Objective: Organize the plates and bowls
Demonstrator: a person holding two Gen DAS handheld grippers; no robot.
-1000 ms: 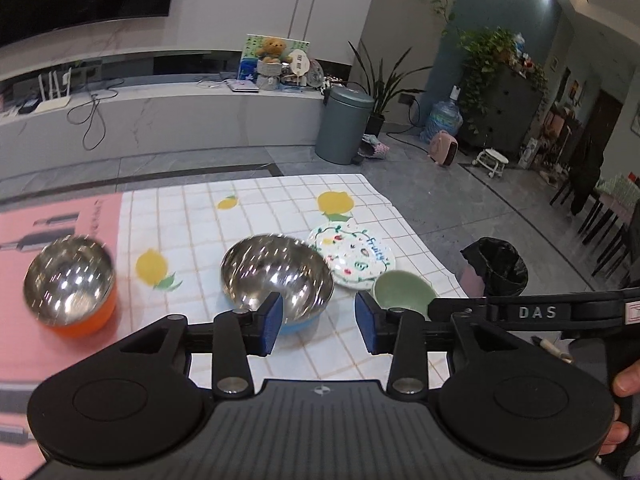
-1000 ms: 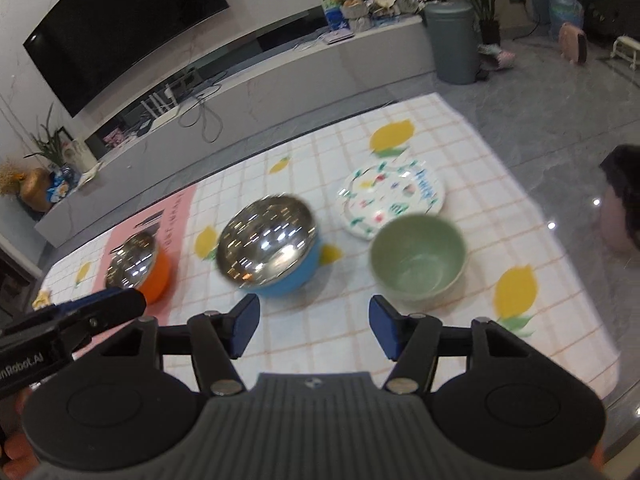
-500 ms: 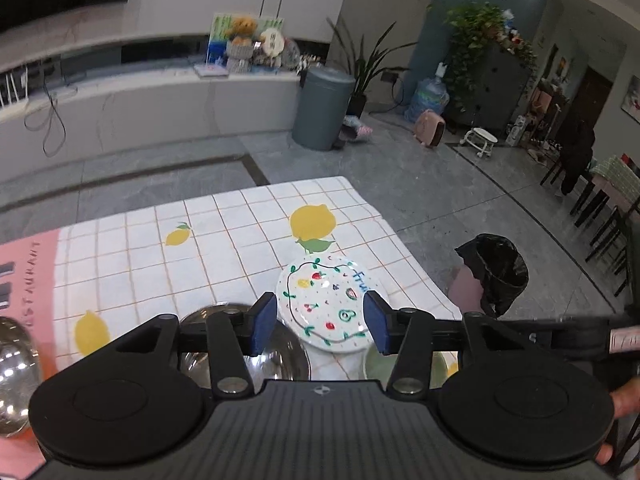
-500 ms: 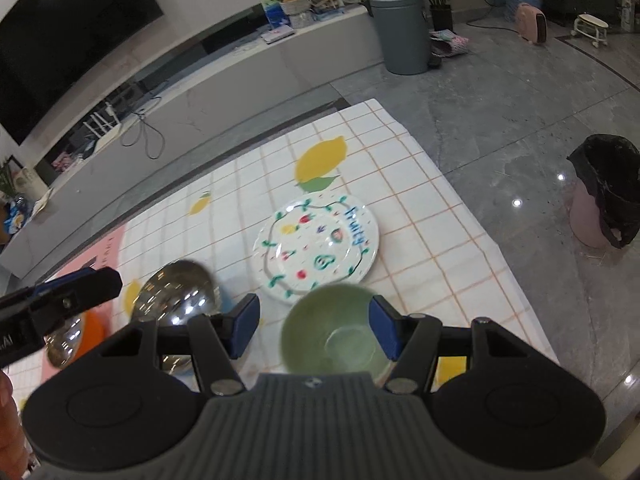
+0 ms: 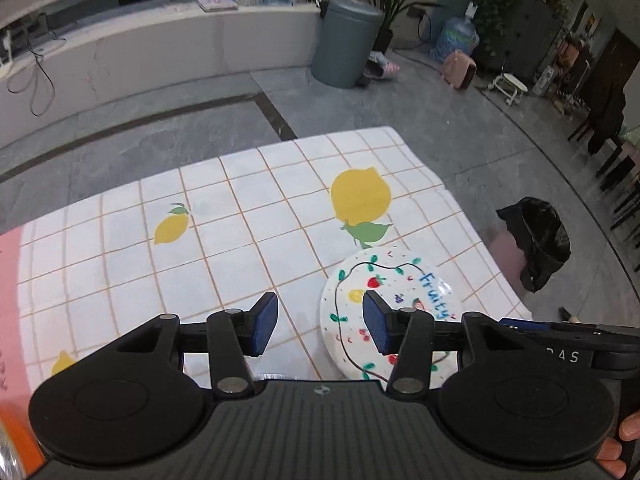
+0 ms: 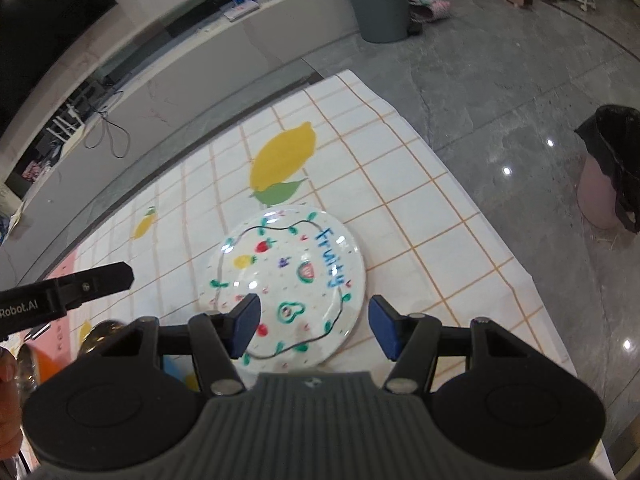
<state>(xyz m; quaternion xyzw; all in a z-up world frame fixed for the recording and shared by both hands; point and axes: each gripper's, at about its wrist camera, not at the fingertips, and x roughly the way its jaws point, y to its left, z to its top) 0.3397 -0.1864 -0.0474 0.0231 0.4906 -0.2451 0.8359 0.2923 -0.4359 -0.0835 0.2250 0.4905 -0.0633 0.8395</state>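
A white plate (image 6: 288, 272) painted with fruit and the word "Fruity" lies flat on the lemon-print tablecloth (image 6: 400, 184) near its far right corner. My right gripper (image 6: 314, 330) hovers over the plate's near edge, open, with nothing between its blue pads. My left gripper (image 5: 320, 326) is open too, its jaws straddling the left rim of the plate (image 5: 400, 280) from above, without touching it. A finger of the left gripper (image 6: 100, 282) shows at the left of the right wrist view. A steel bowl (image 6: 100, 332) and an orange bowl (image 5: 12, 448) peek out at the lower left. The green bowl is hidden.
The cloth's far and right edges drop to a grey floor. A pink bin with a black bag (image 6: 612, 168) stands right of the table, and a grey trash can (image 5: 344, 40) further back by a long low white counter (image 5: 160, 52). Bare cloth (image 5: 240, 240) lies left of the plate.
Both grippers have moved forward and down toward the plate, which now looks larger. The steel, orange and green bowls have slipped under the gripper bodies. The left jaws stand wider than a second ago.
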